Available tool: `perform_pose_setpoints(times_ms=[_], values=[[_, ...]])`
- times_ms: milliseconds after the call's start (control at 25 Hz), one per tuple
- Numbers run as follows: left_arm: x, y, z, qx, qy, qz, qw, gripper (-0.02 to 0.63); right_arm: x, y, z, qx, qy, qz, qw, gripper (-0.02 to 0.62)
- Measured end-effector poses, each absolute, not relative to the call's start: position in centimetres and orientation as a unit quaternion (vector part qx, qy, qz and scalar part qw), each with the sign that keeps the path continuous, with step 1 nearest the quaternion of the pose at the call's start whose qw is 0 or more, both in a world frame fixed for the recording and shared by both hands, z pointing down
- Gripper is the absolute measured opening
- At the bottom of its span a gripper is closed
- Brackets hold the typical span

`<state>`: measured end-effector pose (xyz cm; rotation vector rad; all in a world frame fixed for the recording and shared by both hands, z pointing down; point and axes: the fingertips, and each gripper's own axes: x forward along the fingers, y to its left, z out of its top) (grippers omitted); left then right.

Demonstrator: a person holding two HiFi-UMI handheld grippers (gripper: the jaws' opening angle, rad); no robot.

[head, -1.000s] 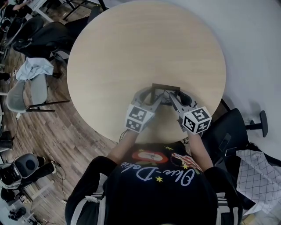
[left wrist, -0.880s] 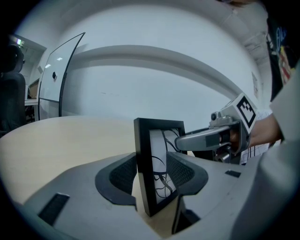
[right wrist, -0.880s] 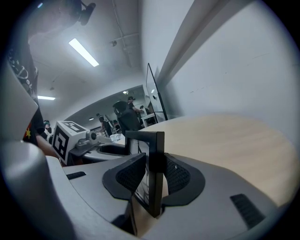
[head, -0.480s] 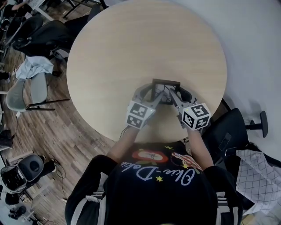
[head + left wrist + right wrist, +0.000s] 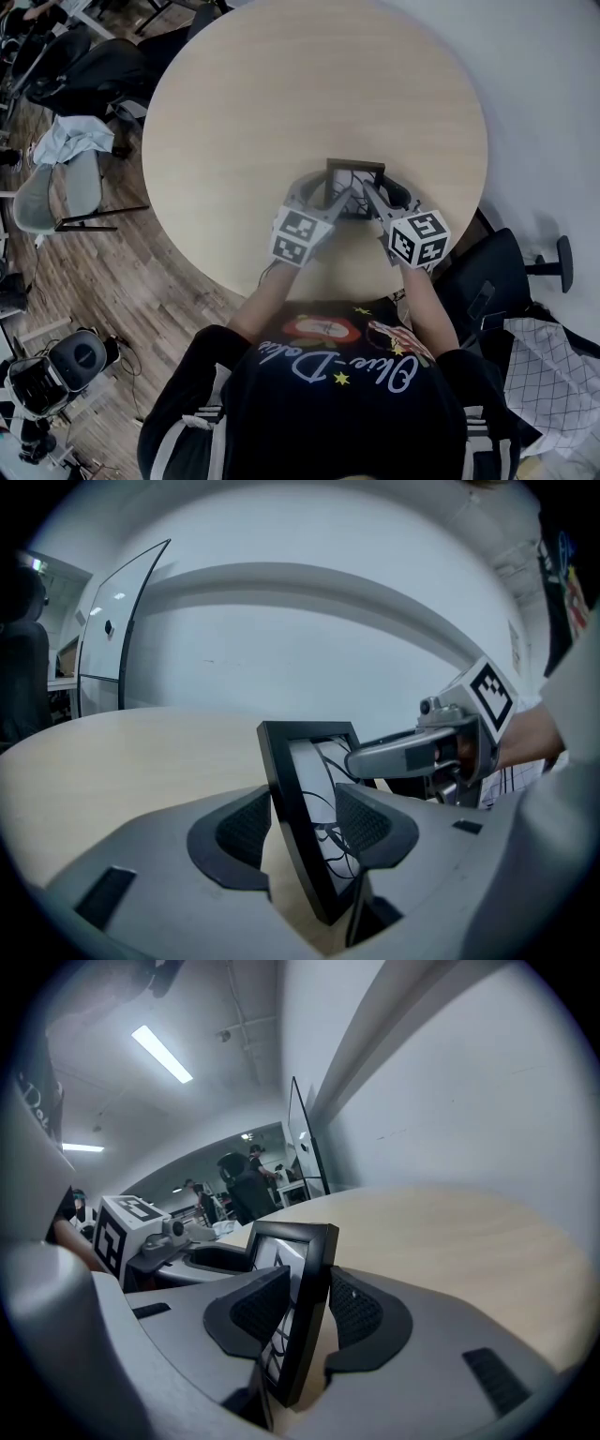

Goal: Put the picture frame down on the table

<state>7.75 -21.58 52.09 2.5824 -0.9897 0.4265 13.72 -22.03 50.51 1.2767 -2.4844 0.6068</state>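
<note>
A small black picture frame (image 5: 355, 176) with a line drawing stands tilted on its lower edge near the front rim of the round table (image 5: 309, 94). My left gripper (image 5: 330, 193) straddles its left side and my right gripper (image 5: 380, 195) its right side. In the left gripper view the frame (image 5: 298, 761) leans between the mesh pads of the left gripper (image 5: 302, 822). In the right gripper view the frame (image 5: 307, 1269) sits between the right gripper (image 5: 307, 1314) pads with slim gaps. Both pairs of jaws have just been opening, with the frame still between them.
Office chairs (image 5: 66, 187) and a wooden floor lie left of the table. A black chair (image 5: 487, 281) and checked cloth (image 5: 553, 366) sit at the right. A white wall rises behind the table. A glass board (image 5: 122, 621) stands at the far left.
The frame and both grippers have shifted a little farther onto the table. More of the frame's face shows from above, and the jaws stand wider around it.
</note>
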Motion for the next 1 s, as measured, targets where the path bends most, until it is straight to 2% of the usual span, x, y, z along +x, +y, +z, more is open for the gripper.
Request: perform_pose_setpoints(times_ms=[1000], values=[[7.9, -23.0, 53.5, 0.904, -0.355, 0.162, 0.176, 0.215, 14.1, -23.8, 52.5, 0.442, -0.85, 0.233, 0.167, 0.117]])
